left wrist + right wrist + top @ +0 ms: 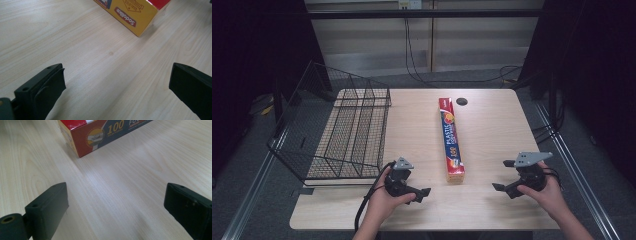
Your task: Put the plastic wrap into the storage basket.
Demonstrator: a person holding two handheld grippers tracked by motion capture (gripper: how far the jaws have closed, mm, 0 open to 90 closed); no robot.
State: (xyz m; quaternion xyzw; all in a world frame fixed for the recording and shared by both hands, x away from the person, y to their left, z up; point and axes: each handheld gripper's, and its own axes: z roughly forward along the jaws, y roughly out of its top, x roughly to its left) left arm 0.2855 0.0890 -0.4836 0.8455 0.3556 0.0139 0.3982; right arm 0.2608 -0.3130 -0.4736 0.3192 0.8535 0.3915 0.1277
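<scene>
A long red and yellow box of plastic food wrap [451, 137] lies lengthwise down the middle of the wooden table [492, 130]. My left gripper [426, 194] rests near the front edge, left of the box's near end, jaws wide open and holding nothing. In the left gripper view the box's yellow end [132, 15] lies ahead of the open gripper [117, 82]. My right gripper [503, 175] sits right of the box's near end, also open with nothing between its jaws. The right gripper view has the box's red corner [97, 135] beyond the open gripper [116, 207].
A black wire basket [347, 130] stands tilted on the table's left side, hanging over the edge. A dark round hole [462, 101] sits in the tabletop near the box's far end. Cables run along the floor behind the table.
</scene>
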